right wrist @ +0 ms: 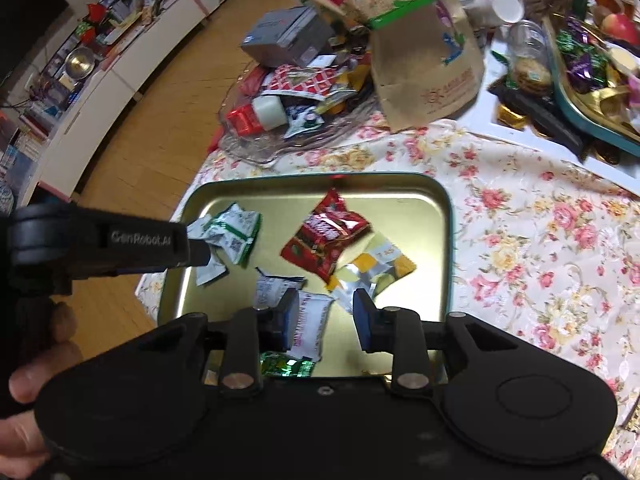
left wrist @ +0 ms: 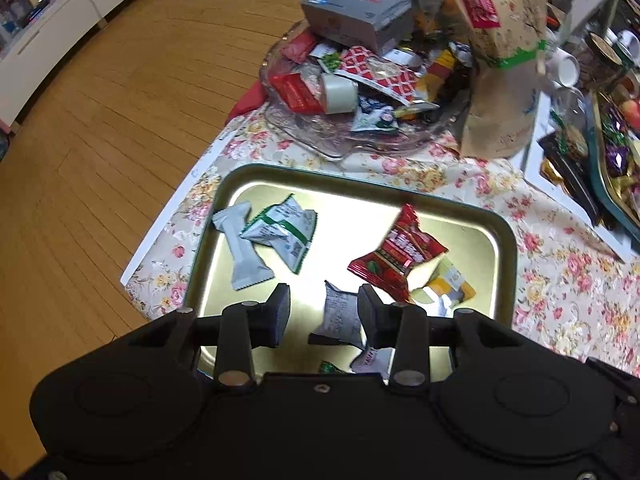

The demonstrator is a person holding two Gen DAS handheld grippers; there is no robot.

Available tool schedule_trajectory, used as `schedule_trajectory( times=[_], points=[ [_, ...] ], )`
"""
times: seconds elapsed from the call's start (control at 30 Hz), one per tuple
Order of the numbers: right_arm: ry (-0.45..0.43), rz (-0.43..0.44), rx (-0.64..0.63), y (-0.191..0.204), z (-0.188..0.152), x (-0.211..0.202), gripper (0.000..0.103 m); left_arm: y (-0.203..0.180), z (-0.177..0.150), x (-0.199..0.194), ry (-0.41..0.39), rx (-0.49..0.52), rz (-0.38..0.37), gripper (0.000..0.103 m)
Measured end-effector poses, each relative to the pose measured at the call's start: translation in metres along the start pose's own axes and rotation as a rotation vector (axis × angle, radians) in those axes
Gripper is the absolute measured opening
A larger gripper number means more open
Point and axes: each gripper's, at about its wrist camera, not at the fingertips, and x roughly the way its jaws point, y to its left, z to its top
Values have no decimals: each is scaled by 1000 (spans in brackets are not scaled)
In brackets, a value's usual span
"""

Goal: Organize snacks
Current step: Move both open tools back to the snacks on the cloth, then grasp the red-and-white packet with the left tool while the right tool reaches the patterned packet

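Floral cloth (left wrist: 472,184) covers the table, and on it near the front sits a gold tray (left wrist: 505,240) with rounded corners and a dark green rim, its long axis running left to right in both views. Beyond the tray stands a tall brown paper bag (left wrist: 504,80), upright with a slight lean, beside a glass dish (left wrist: 304,128) heaped with packets and topped by a grey box (left wrist: 356,12). Inside the tray lie loose snacks: a red packet (left wrist: 396,252) toward the right, tilted with one twisted end pointing up and away; a white wrapper (left wrist: 244,246) at the left, long axis running near to far; a green-and-white packet (left wrist: 284,228) just beside it, touching; a yellow-and-silver packet (left wrist: 448,284) partly under the red one; and a small grey-white packet (left wrist: 340,316) near the front edge. The left gripper (left wrist: 324,312) hovers over the tray's near side, fingers spread wide, holding nothing, the grey-white packet showing between them. The right gripper (right wrist: 326,316) hangs over the same near edge, fingers likewise wide apart and holding nothing, with a white packet (right wrist: 312,328) lying below, long axis near to far.
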Motion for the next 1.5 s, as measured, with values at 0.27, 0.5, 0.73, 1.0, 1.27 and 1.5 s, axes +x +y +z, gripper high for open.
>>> schedule_trajectory(
  times=[0.27, 0.5, 0.73, 1.0, 1.27, 1.5],
  points=[
    [33, -109, 30, -32, -6, -3, 34, -41, -13, -4, 37, 117, -57, 49],
    [28, -156, 71, -71, -15, -21, 34, -88, -31, -10, 53, 250, -93, 49],
    [-21, -198, 146, -123, -28, -55, 35, -136, -52, -19, 65, 363, -127, 49],
    [-75, -269, 284, -193, -51, -90, 36, -188, -85, -22, 80, 508, -146, 49],
    [-74, -335, 389, -257, -85, -112, 36, -218, -110, -11, 119, 604, -127, 49],
    [-29, -356, 414, -281, -111, -114, 36, -228, -139, 3, 153, 711, -128, 49]
  ],
)
